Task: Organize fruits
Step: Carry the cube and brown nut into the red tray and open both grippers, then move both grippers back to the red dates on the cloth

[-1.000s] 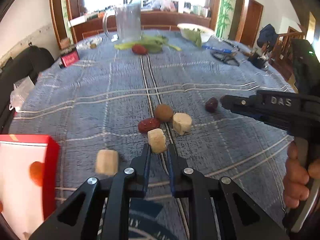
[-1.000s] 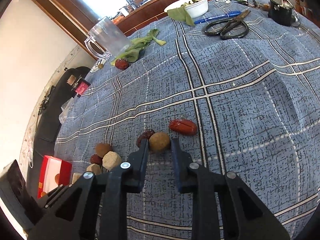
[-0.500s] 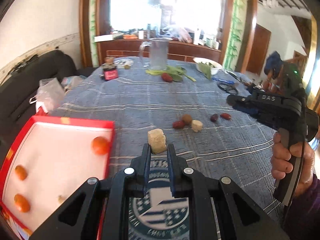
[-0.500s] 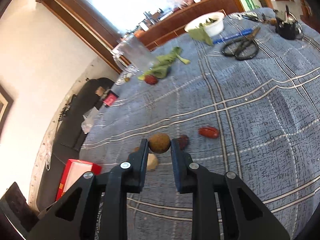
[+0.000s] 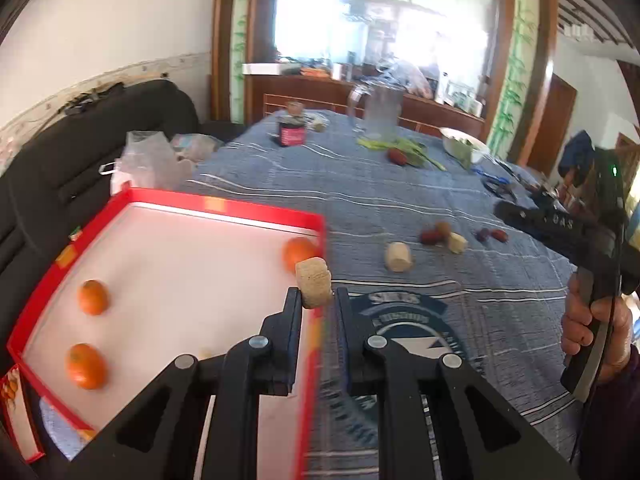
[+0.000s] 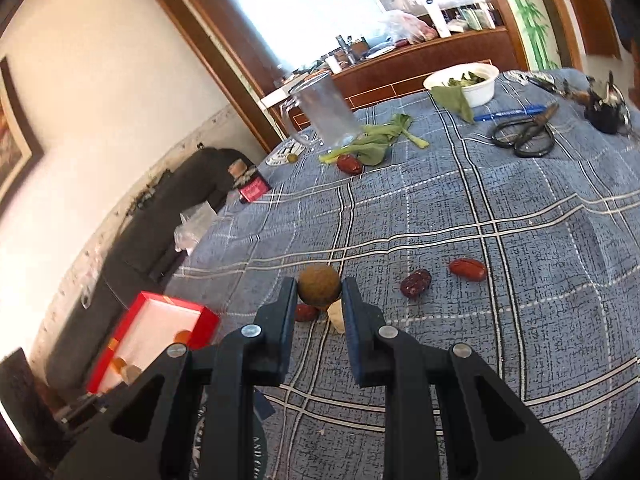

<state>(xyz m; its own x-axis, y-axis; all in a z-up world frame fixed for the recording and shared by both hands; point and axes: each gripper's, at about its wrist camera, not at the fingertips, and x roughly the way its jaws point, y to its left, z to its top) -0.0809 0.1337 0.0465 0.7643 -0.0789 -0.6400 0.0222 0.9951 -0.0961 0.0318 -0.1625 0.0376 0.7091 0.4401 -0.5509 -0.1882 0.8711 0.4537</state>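
So since half a second back we've swung the left tongs (image 5: pixel 316 300) over to the red tray (image 5: pixel 224 210); they're clamped on the pale chunk (image 5: pixel 314 283), which now hangs right above the tray's near-right rim, just beside an orange (image 5: pixel 299 253). Two more oranges (image 5: pixel 92 297) sit well to the left, so most of the white tray floor ahead-left of the tongs is free. Our right tongs (image 6: pixel 319 300) have lifted higher off the bench (image 6: pixel 520 280), squeezed on the brown round fruit (image 6: pixel 319 285). Two red dates (image 6: pixel 416 283) lie off to their right, another pale piece (image 6: pixel 336 314) just beneath.
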